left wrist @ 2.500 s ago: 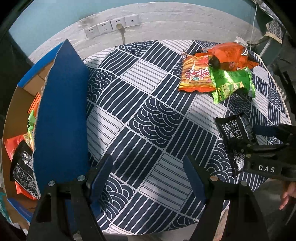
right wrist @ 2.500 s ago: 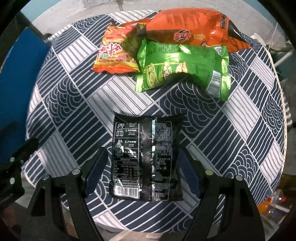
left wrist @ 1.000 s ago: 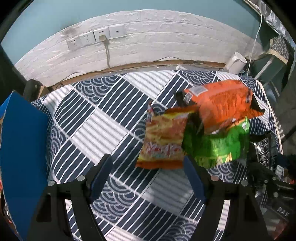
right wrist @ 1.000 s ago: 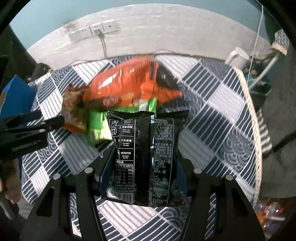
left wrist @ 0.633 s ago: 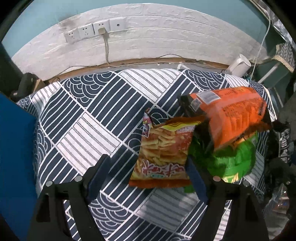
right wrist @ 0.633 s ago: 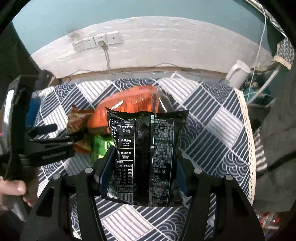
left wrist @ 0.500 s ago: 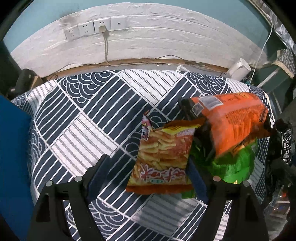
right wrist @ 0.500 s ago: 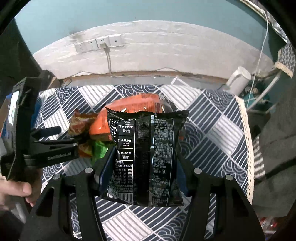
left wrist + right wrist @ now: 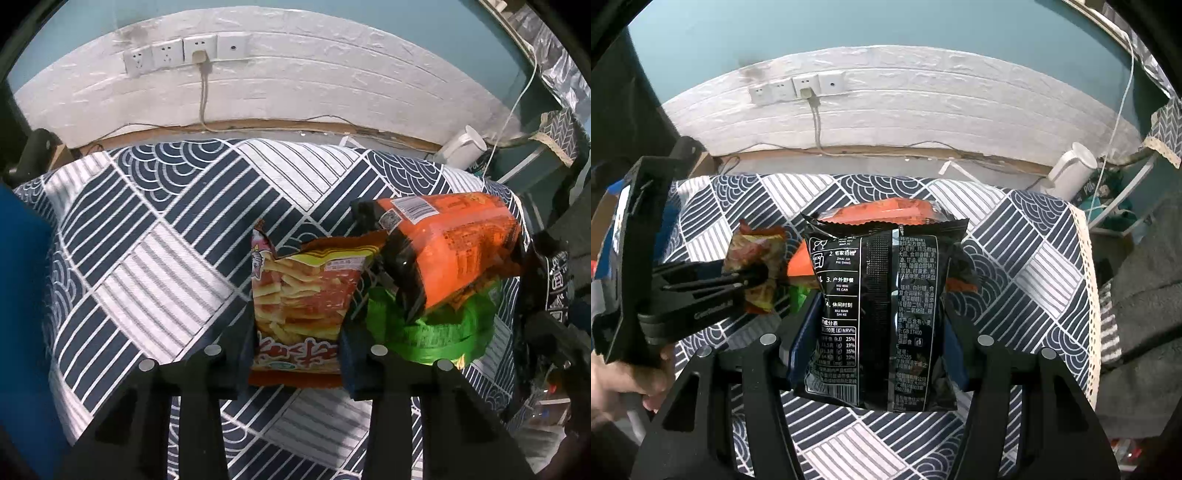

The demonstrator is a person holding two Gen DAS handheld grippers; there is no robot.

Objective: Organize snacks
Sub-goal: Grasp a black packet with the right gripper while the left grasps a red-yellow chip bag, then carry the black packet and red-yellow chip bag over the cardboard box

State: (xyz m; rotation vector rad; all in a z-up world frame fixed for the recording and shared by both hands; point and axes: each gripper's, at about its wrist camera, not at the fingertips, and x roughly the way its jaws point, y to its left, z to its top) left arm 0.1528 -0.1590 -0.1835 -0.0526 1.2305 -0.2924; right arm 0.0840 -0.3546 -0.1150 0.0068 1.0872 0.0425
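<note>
My left gripper point(image 9: 295, 354) is shut on an orange-yellow fries bag point(image 9: 299, 306) on the patterned tablecloth point(image 9: 166, 229). An orange snack bag point(image 9: 454, 247) lies over a green bag point(image 9: 436, 332) just right of it. My right gripper point(image 9: 875, 339) is shut on a black snack packet point(image 9: 882, 310) and holds it upright above the table. In the right wrist view the left gripper point(image 9: 753, 280) pinches the fries bag point(image 9: 757, 266) at left, with the orange bag point(image 9: 882, 212) behind the black packet.
A blue box flap point(image 9: 22, 332) stands at the table's left edge. A white kettle point(image 9: 1071, 171) and cables sit off the back right corner. Wall sockets point(image 9: 184, 51) are on the white wall behind. The table's lace edge point(image 9: 1089, 295) runs at right.
My left gripper moved forward to the fries bag and closed on it. My right gripper lifted the black packet off the table and holds it raised.
</note>
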